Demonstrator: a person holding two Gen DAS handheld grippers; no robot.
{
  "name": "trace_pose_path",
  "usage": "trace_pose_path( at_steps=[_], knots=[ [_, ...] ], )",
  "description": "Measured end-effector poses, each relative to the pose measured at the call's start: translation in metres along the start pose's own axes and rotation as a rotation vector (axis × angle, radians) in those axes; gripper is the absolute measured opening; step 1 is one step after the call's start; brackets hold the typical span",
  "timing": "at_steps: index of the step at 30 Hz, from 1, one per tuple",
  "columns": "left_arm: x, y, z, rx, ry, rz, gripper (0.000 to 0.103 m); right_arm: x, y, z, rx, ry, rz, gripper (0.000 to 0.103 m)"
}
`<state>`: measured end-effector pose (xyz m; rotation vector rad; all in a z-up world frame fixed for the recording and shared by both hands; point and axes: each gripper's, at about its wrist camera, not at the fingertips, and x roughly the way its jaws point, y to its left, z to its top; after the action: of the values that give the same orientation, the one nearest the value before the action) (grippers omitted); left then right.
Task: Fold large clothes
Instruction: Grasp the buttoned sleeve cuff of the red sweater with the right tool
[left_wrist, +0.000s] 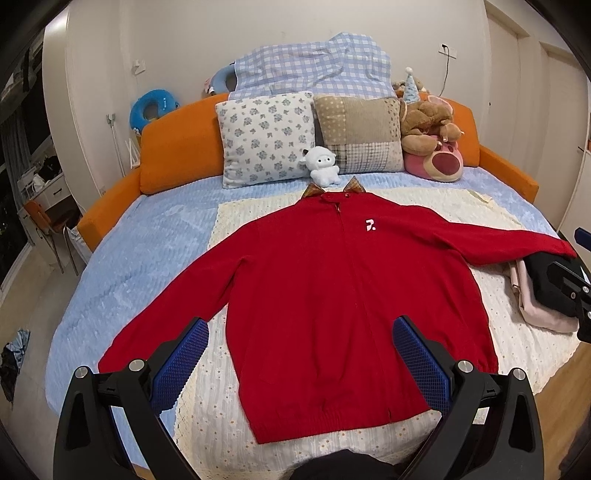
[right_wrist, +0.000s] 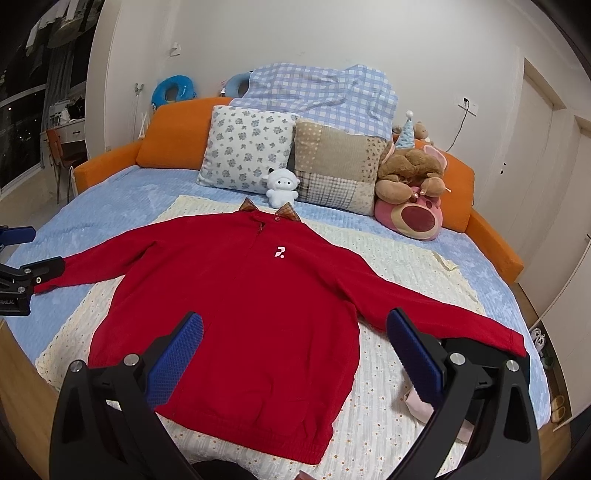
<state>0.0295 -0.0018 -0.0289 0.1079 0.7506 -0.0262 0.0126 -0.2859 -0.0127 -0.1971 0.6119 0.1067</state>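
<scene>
A red zip jacket (left_wrist: 332, 288) with a plaid collar lies flat and face up on a cream cloth (left_wrist: 214, 398) on the bed, both sleeves spread out; it also shows in the right wrist view (right_wrist: 251, 310). My left gripper (left_wrist: 301, 358) is open and empty, held above the jacket's lower left part near the left sleeve. My right gripper (right_wrist: 293, 350) is open and empty, held above the jacket's lower right part near the right sleeve (right_wrist: 443, 317).
Folded pink and black clothes (left_wrist: 543, 295) lie at the bed's right edge by the right sleeve cuff. Two pillows (left_wrist: 266, 138), a white plush (left_wrist: 322, 166) and bear plushes (left_wrist: 432, 147) line the orange headboard (left_wrist: 177, 155). The blue bedspread (left_wrist: 147, 251) surrounds the cream cloth.
</scene>
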Motion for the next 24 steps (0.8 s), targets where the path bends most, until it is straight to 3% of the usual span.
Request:
trace_pose_path(
  at_steps=[12, 17, 19, 21, 24],
  knots=[
    [0.001, -0.007, -0.004, -0.004, -0.007, -0.036, 0.101, 0.001, -0.005, 0.002, 0.025, -0.012, -0.012, 0.098],
    [0.016, -0.027, 0.006, -0.017, -0.075, -0.130, 0.101, -0.002, -0.034, -0.006, 0.055, -0.091, -0.025, 0.098],
    [0.029, -0.041, 0.014, -0.038, -0.083, -0.214, 0.101, -0.001, -0.063, -0.012, 0.090, -0.108, -0.043, 0.098],
    [0.052, -0.061, 0.026, -0.075, -0.033, -0.337, 0.101, -0.001, -0.094, -0.019, 0.137, -0.115, -0.057, 0.098],
    [0.086, -0.102, 0.040, -0.127, 0.079, -0.439, 0.101, -0.002, -0.166, -0.036, 0.257, -0.132, -0.019, 0.098]
  ],
)
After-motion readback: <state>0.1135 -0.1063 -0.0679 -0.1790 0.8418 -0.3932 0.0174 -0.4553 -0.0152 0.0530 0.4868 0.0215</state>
